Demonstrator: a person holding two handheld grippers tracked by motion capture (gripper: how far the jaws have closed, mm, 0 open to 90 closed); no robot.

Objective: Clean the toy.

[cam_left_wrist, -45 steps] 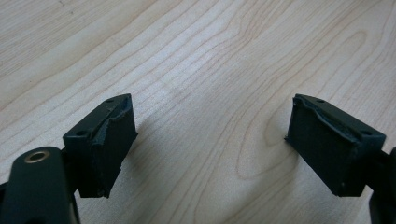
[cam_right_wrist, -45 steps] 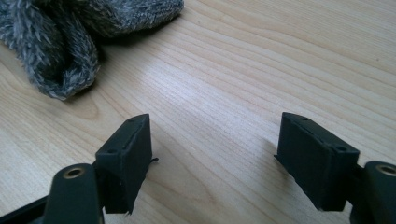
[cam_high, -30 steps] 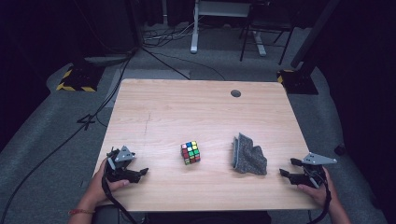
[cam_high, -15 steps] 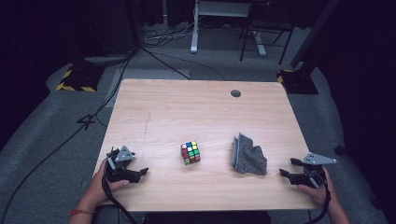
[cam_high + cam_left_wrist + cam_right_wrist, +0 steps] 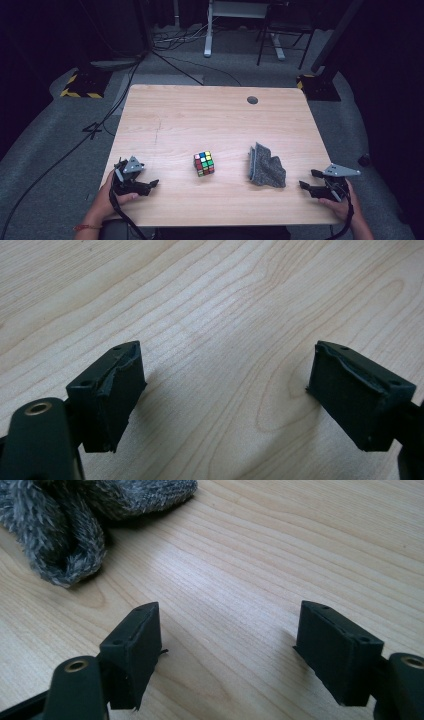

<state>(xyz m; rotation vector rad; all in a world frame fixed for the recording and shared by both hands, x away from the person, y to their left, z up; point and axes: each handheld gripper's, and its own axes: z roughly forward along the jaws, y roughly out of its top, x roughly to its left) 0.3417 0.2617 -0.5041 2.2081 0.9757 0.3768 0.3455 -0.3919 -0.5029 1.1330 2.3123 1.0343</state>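
1. Pale wood-grain rectangular worktop point(image 5: 210, 120): carries two things between the hands, both in its near half, well apart from each other.
2. Crumpled grey knitted fuzzy cloth point(image 5: 266, 166): lies near the right tool point(image 5: 306, 179), just inward of it, long axis running away from the person toward the far edge. Likely the thing next in hand, judging by nearness.
3. Small multicoloured puzzle cube point(image 5: 204, 163): sits at mid-worktop, somewhat nearer the left tool point(image 5: 152, 184) than the right, yet apart from both.
4. Right tool: rests at the near right corner, jaws apart and empty, aimed inward at the cloth.
5. Left tool: rests at the near left corner, jaws apart, nothing but bare wood between them.
6. Right gripper view: brings out the cloth's point(image 5: 65, 525) fuzzy rolled fold, up and left of the jaws, untouched; high view gives the whole layout, cube included.
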